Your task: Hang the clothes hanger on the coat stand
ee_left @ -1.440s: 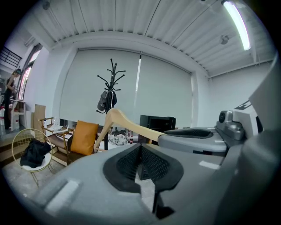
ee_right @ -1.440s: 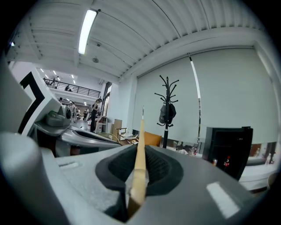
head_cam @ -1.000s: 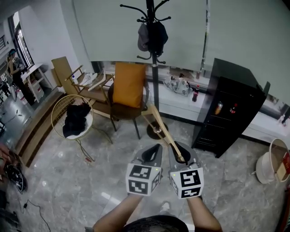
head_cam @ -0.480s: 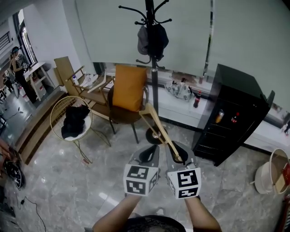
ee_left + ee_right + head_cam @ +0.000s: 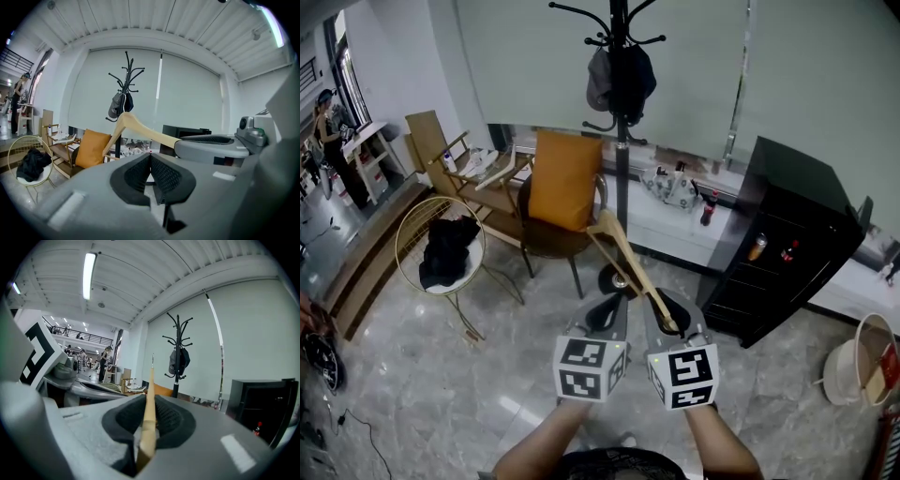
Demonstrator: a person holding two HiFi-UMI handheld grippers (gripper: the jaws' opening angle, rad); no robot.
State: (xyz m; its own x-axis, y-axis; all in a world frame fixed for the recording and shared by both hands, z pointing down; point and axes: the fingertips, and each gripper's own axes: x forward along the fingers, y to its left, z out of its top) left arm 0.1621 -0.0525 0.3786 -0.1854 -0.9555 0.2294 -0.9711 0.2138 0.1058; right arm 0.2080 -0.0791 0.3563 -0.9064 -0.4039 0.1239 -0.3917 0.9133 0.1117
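Observation:
My right gripper is shut on one end of a wooden clothes hanger, which slants up and away to the left. In the right gripper view the hanger runs edge-on between the pads, its metal hook tip pointing up. My left gripper is shut and holds nothing; its own view shows the pads pressed together. The black coat stand rises ahead in the middle, with a dark bag and cap on its lower hooks. It also shows as the coat stand and coat stand.
An orange-cushioned chair stands just left of the stand's base. A round wire stool with black cloth sits farther left, a wooden folding chair behind. A black cabinet stands at right, a low white ledge along the wall.
Both grippers and the hanger have kept their place in view while the room slid slightly; the coat stand looks a little nearer and more centred.

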